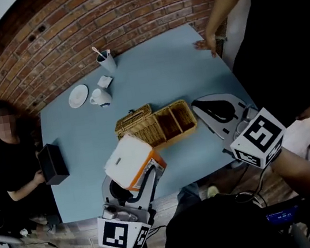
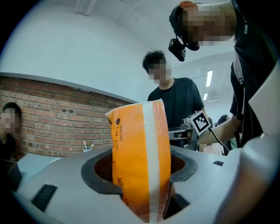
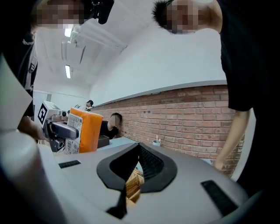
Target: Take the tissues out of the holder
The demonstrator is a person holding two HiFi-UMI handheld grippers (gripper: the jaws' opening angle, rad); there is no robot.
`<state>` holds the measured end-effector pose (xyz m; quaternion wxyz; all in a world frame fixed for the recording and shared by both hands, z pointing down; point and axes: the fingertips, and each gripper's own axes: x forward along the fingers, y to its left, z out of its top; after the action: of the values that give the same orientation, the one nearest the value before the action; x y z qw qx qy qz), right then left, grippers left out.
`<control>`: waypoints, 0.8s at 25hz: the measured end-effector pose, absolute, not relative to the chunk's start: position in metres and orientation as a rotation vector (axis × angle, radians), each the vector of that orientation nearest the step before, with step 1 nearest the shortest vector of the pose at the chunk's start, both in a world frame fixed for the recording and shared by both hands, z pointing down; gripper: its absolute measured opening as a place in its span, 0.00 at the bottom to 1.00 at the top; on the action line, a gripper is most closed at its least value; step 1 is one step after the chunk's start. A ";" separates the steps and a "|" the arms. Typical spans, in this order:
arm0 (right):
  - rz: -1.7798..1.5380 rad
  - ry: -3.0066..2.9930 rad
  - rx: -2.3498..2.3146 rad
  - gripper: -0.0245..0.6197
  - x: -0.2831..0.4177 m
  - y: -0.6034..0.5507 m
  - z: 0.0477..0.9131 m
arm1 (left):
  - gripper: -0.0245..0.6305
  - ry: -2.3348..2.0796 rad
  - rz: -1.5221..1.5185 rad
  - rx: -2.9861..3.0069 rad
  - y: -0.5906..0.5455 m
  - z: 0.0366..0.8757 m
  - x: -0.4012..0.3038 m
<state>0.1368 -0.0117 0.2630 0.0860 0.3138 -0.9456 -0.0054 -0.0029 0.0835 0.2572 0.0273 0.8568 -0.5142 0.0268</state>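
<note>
My left gripper (image 1: 136, 179) is shut on an orange and white tissue pack (image 1: 131, 159), which it holds above the table's near edge. In the left gripper view the tissue pack (image 2: 140, 162) stands upright between the jaws and fills the gap. The wicker holder (image 1: 172, 122) lies in the middle of the blue table (image 1: 152, 68), its lid (image 1: 134, 119) flipped open to the left. My right gripper (image 1: 200, 107) hovers just right of the holder with its jaws shut and nothing in them. In the right gripper view the wicker holder (image 3: 134, 186) shows below the closed tips.
At the table's far left stand a cup with utensils (image 1: 106, 60), a white plate (image 1: 78, 96) and a white mug (image 1: 100, 97). A seated person at the left holds a black box (image 1: 52, 163). Another person's hand (image 1: 207, 43) rests on the far right corner.
</note>
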 end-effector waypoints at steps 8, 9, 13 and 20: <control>-0.027 -2.837 1.032 0.03 0.184 0.059 0.249 | 0.47 -1.599 0.103 2.675 0.156 0.250 0.032; -0.035 -2.835 1.040 0.03 0.184 0.073 0.247 | 0.47 -1.594 0.098 2.683 0.168 0.248 0.032; -0.003 -2.845 1.054 0.03 0.194 0.091 0.246 | 0.47 -1.592 0.103 2.701 0.182 0.237 0.046; 0.035 -2.823 1.076 0.03 0.193 0.098 0.256 | 0.47 -1.582 0.073 2.716 0.187 0.234 0.046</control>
<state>0.1925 0.0978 0.2558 0.0600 0.3554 -0.9327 0.0116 0.0460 0.1870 0.2344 -0.0011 0.8639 -0.5032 0.0232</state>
